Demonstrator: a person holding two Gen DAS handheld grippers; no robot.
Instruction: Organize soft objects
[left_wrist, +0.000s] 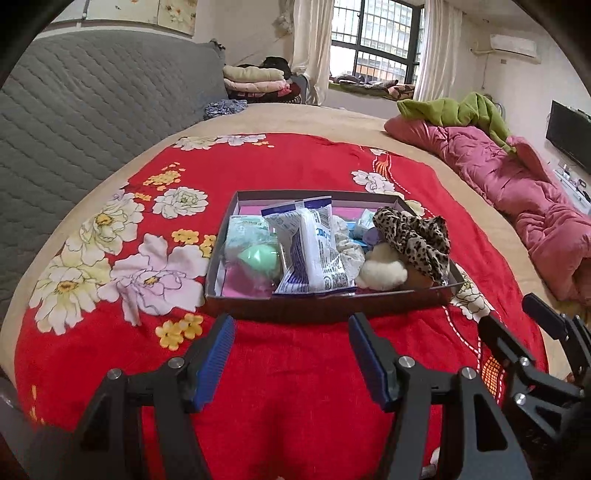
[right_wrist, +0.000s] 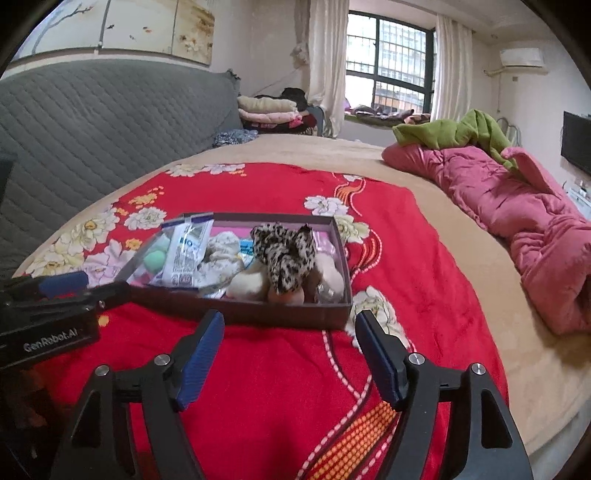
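A shallow dark cardboard box (left_wrist: 325, 304) (right_wrist: 236, 312) sits on the red floral blanket (left_wrist: 277, 369). It holds a leopard-print scrunchie (left_wrist: 413, 236) (right_wrist: 288, 254), a cream plush ball (left_wrist: 382, 271) (right_wrist: 247, 284), a white plastic packet (left_wrist: 314, 251) (right_wrist: 186, 251), a green sponge (left_wrist: 258, 258) (right_wrist: 154, 258) and other soft items. My left gripper (left_wrist: 291, 328) is open and empty, just in front of the box. My right gripper (right_wrist: 290, 325) is open and empty, in front of the box's right corner. The right gripper also shows in the left wrist view (left_wrist: 517, 321).
A pink quilt (left_wrist: 517, 184) (right_wrist: 517, 214) with a green cloth (left_wrist: 458, 109) lies along the bed's right side. A grey quilted headboard (left_wrist: 92, 110) is at the left. Folded clothes (left_wrist: 255, 81) are stacked near the window. A TV (left_wrist: 570, 133) stands at the right.
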